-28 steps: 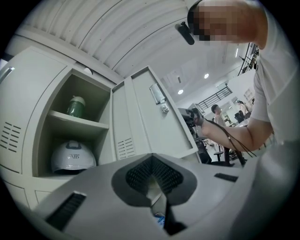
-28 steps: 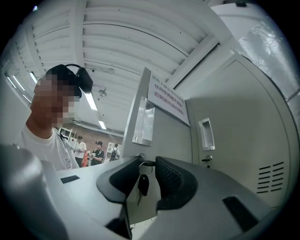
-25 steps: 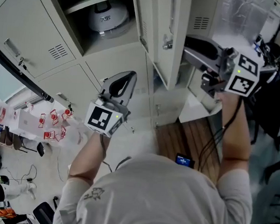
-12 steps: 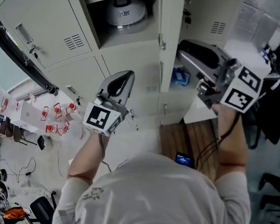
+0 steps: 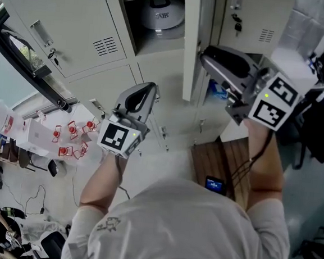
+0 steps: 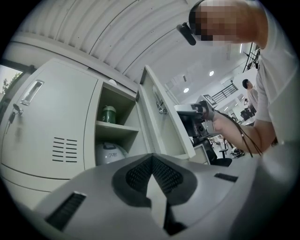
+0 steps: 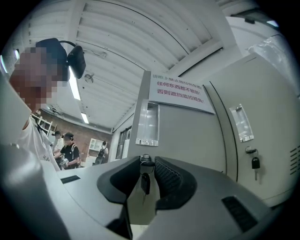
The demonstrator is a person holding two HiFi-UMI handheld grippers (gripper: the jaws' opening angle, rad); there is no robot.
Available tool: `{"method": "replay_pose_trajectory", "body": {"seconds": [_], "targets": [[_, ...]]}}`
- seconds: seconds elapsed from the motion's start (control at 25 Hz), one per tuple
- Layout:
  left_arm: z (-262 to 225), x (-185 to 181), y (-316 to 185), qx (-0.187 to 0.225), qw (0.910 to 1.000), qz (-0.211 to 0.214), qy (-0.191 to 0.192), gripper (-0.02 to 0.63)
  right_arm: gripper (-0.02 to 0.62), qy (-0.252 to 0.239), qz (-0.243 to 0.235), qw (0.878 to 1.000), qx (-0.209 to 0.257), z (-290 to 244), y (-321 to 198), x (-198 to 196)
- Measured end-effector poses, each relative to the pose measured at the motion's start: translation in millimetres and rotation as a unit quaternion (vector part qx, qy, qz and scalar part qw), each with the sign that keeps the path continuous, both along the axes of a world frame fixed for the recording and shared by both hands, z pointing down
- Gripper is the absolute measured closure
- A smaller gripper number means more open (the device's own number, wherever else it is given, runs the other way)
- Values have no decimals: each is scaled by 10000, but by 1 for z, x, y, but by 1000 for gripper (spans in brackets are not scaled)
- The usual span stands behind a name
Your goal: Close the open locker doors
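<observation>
Left fingers pressed together; right fingers slightly apart, just closing, nothing gripped; forearms raised toward open locker door.

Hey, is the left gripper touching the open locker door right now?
Apart. In the head view, the left gripper sits short of the open locker door, with a strip of closed locker front showing between them.

Bright ceiling strip lights wash the pale locker doors without hard shadows, while both gripper views warp and darken at their edges.
</observation>
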State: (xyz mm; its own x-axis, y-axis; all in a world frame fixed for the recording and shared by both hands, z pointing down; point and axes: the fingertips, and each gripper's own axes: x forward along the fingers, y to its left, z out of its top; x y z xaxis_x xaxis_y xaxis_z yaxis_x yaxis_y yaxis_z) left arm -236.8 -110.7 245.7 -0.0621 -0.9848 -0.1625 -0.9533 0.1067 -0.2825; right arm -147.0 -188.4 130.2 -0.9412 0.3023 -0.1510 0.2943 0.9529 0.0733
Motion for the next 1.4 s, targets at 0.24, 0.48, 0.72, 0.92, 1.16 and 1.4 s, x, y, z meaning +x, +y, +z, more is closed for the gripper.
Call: {"method": "replay_pose_trajectory", "body": {"seconds": [0.24,0.48,0.72,0.92,1.16,1.4], "targets": [[0,-29,31,11,10000,25,-16,611,511,22,269,9996,-105,0,16,-37],[1,-49,61,8,9999,101,-45,611,511,-35,676,9977,-97,-1,27,-72],[-5,-67,85,131,9998,152,-76,611,511,-3,1140,9935,-3,-1,30,-107],[-4,-83,98,133,9997,180,-65,611,511,-23,1490,9888,4,-2,27,-134],[-7,-94,102,171,9995,242,-119,611,511,4,1804,9836,42,-2,22,-162],[-6,-102,98,91,9994,308,-90,611,511,51,1985,9801,29,-2,15,-185]]}}
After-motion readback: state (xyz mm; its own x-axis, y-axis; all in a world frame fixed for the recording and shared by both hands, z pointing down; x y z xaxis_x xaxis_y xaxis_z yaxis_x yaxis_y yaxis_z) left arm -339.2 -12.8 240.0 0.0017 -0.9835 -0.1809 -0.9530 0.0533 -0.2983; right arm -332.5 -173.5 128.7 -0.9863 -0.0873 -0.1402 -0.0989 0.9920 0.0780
